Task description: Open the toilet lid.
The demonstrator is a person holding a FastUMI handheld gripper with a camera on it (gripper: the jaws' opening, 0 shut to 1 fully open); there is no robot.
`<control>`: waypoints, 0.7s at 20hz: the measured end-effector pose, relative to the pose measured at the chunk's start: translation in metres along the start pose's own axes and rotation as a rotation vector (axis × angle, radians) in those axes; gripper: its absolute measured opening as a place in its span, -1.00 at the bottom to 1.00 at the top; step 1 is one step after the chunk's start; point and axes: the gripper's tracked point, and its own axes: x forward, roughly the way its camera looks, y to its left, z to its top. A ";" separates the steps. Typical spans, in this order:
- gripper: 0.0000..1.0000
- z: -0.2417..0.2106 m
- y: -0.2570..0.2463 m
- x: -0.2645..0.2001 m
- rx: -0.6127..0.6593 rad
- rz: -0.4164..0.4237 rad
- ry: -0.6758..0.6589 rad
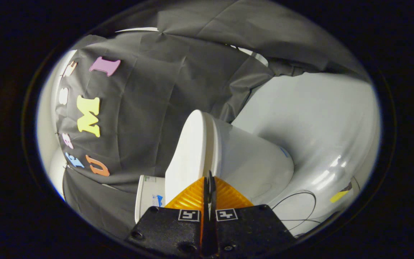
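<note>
Just ahead of the tongs (210, 180) stands the white toilet (253, 162), seen in a tilted view, with the toilet lid (189, 154) lying closed against the seat on the side facing the black cloth wall (146, 108). The two orange fingers (192, 196) of the tongs are pressed together with only a thin dark seam between them and nothing held; their tips sit at the near edge of the lid, though whether they touch it cannot be told. Beside the toilet, on the lid's side and close to the tongs, a white container (149, 196) with a small green and blue label stands against the foot of the cloth wall. On the far side of the toilet, a thin black cable (300, 205) loops across the pale glossy floor (322, 118), and beyond that cable lies a small yellow strip (339, 196). Bright reflections streak the floor near the strip. Behind the toilet the creased black cloth hangs in folds, and more cloth drapes past the toilet's far end.
</note>
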 end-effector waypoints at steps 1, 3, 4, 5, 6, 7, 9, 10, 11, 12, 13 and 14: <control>-0.93 0.000 0.001 0.000 -0.007 -0.006 -0.001; -0.93 0.000 0.003 -0.001 -0.030 -0.015 0.001; -0.93 0.000 0.005 -0.002 -0.041 -0.020 -0.001; -0.93 0.001 0.009 -0.002 -0.053 -0.023 0.002; -0.93 0.002 0.013 -0.004 -0.060 -0.024 -0.001; -0.93 0.003 0.017 -0.005 -0.068 -0.022 0.002; -0.93 0.003 0.024 -0.007 -0.083 -0.024 -0.001; -0.93 0.003 0.026 -0.008 -0.091 -0.028 -0.003; -0.93 0.003 0.029 -0.009 -0.102 -0.034 -0.004; -0.93 0.004 0.032 -0.009 -0.110 -0.037 -0.005; -0.93 0.005 0.035 -0.010 -0.119 -0.040 -0.010; -0.93 0.005 0.039 -0.011 -0.132 -0.043 -0.014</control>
